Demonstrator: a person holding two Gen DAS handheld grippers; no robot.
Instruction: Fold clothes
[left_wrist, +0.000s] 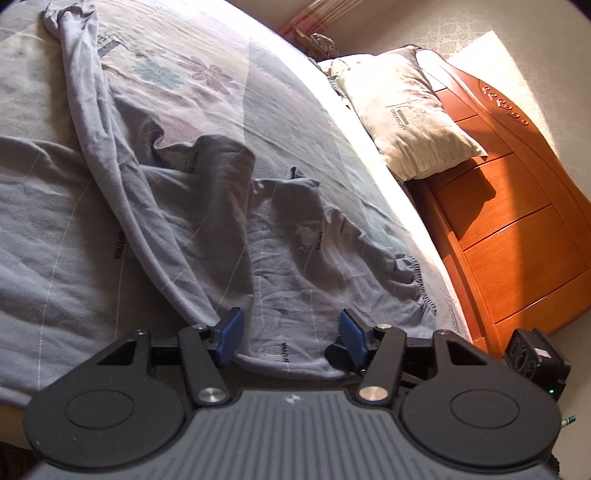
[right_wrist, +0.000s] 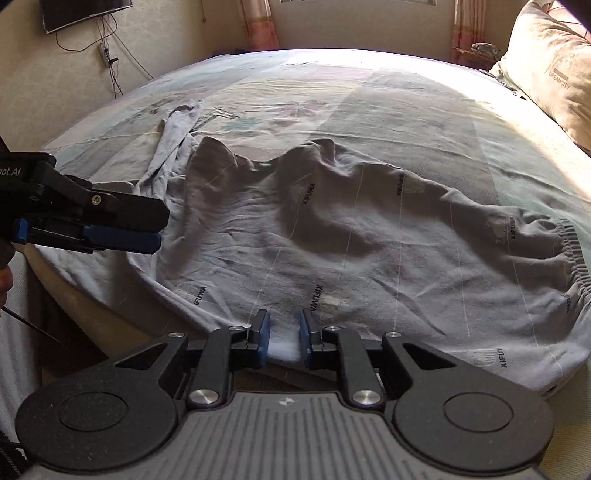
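The left hand-held gripper (left_wrist: 291, 334) stands released at the near edge of the bed, its blue pads (left_wrist: 232, 330) wide apart; the hem of the grey cotton trousers with printed lettering (left_wrist: 280, 258) lies between them, untouched by either pad. In the right wrist view that same gripper (right_wrist: 155, 230) enters from nine o'clock, level with the garment's left edge. The right hand-held gripper (right_wrist: 282, 332) is narrowly parted at six o'clock; pale cloth shows in the gap, but whether the pads press on it I cannot tell. Beyond, the trousers spread rumpled across the floral-patterned bed sheet (right_wrist: 406, 110), the gathered elastic waistband (right_wrist: 569, 251) at three o'clock and a twisted leg (right_wrist: 177, 129) running away toward eleven o'clock. Farther off, a cream printed pillow (left_wrist: 406, 110) leans on the orange wooden headboard (left_wrist: 517, 206) at two o'clock.
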